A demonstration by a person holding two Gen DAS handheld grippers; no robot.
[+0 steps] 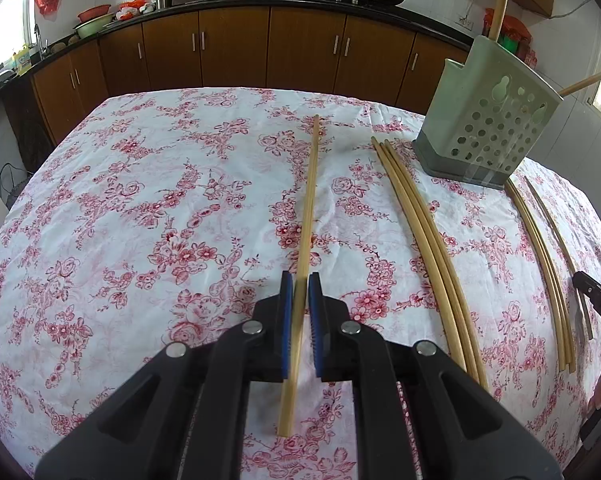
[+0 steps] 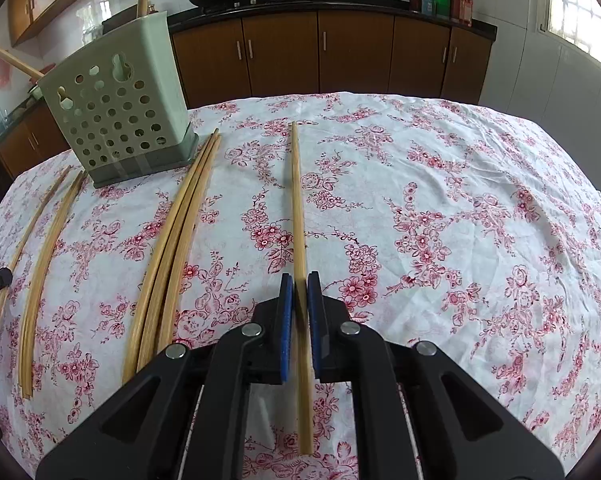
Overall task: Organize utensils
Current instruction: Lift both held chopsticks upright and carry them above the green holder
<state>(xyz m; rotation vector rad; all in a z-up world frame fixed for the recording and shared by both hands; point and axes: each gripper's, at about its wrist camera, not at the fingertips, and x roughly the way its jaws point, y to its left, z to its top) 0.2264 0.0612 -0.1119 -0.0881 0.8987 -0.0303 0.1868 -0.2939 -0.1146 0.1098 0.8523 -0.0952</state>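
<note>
I note: tablecloth (image 1: 140, 200) white with red-pink flower print. Chopsticks (image 1: 420, 216) pale tan. Holder (image 1: 488, 120), upper right of the left view, grey-green, dotted with round holes. Cabinets (image 1: 236, 48) brown. My gripper pads (image 1: 286, 320) blue.

The table is covered by a matt cotton-like tablecloth (image 1: 140, 200), white with red printed flowers and faintly creased. The chopsticks (image 1: 420, 216) lying beside the utensil holder (image 1: 488, 128) look like pale bamboo or wood, smooth with a slight sheen. The holder itself is dull grey-green plastic, perforated with round holes. Behind it, the cabinet doors (image 1: 232, 44) are satin brown wood with metal handles, under a glossy black countertop (image 1: 260, 0).
</note>
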